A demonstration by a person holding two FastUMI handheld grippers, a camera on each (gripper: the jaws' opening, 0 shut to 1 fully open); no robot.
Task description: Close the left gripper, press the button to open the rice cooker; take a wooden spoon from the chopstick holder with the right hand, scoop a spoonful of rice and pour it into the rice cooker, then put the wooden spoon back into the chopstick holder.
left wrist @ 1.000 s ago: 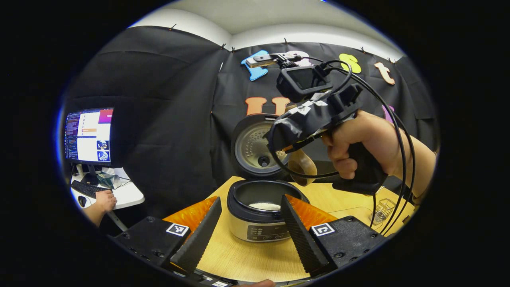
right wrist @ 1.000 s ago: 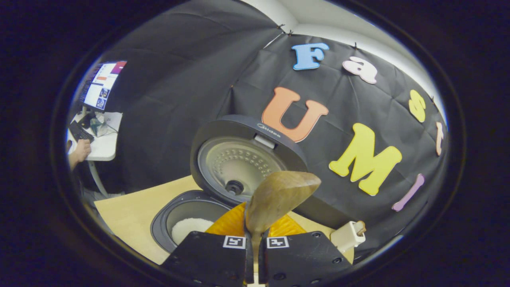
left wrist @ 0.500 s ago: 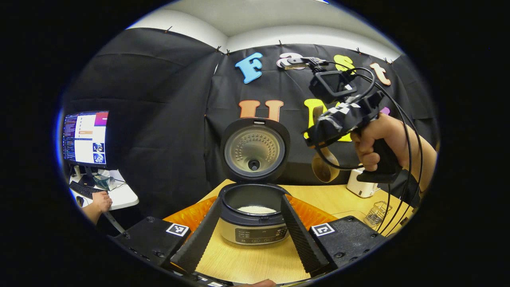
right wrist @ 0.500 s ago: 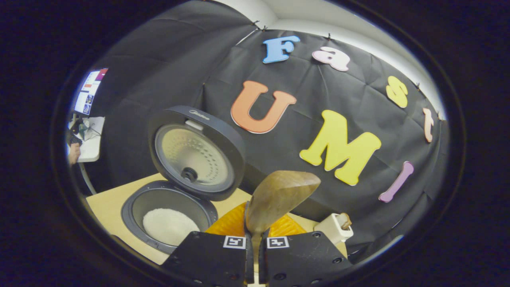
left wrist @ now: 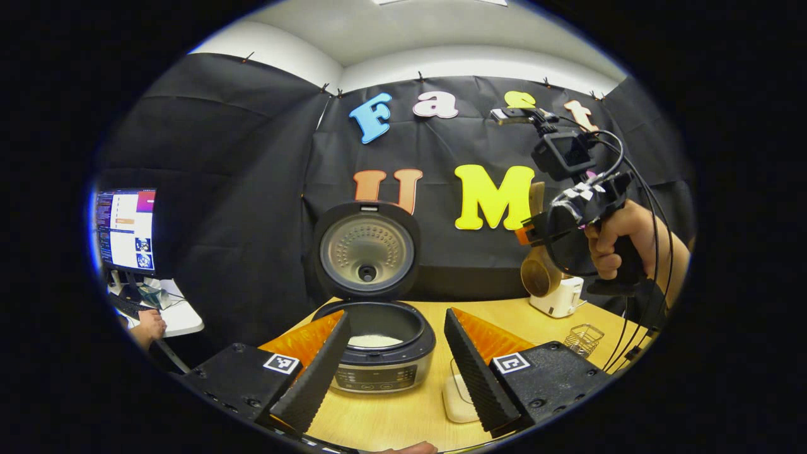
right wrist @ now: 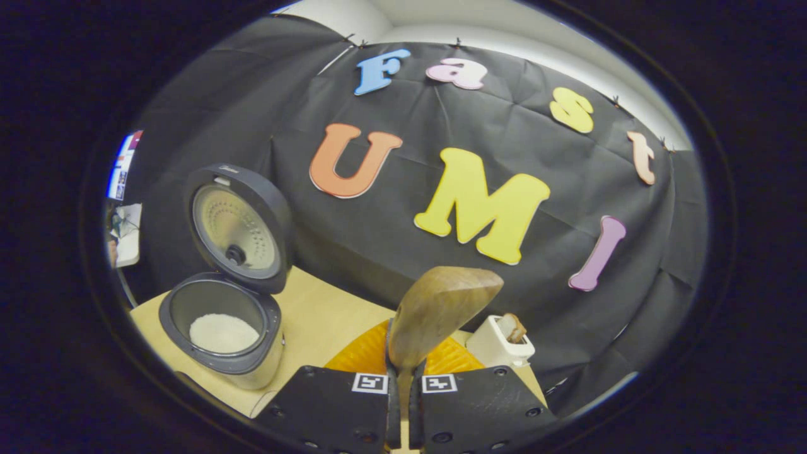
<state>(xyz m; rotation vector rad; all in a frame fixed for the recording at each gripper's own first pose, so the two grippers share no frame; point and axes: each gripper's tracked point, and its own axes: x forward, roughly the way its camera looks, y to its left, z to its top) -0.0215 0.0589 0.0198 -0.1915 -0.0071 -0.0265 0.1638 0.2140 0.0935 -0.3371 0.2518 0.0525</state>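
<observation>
Right tool (right wrist: pixel 403 384) is clamped on the spoon (right wrist: pixel 441 306) handle, both fingers pressed to it, bowl up and empty. In the left gripper view this tool (left wrist: pixel 536 233) hangs in the air at the far right, held by a hand (left wrist: pixel 621 236), spoon bowl (left wrist: pixel 539 277) just above the white holder (left wrist: pixel 558 299). Left tool (left wrist: pixel 394 353) stands open, fingers wide apart, with the cooker (left wrist: pixel 378 343) between them a little farther off. Cooker lid (left wrist: pixel 367 249) stands upright; white rice (right wrist: pixel 224 332) lies in the pot. Holder sits far right on the surface (left wrist: pixel 403 413), near the booth wall and well apart from the cooker, bare wood between them. A wire basket (left wrist: pixel 583 340) sits near the right edge.
</observation>
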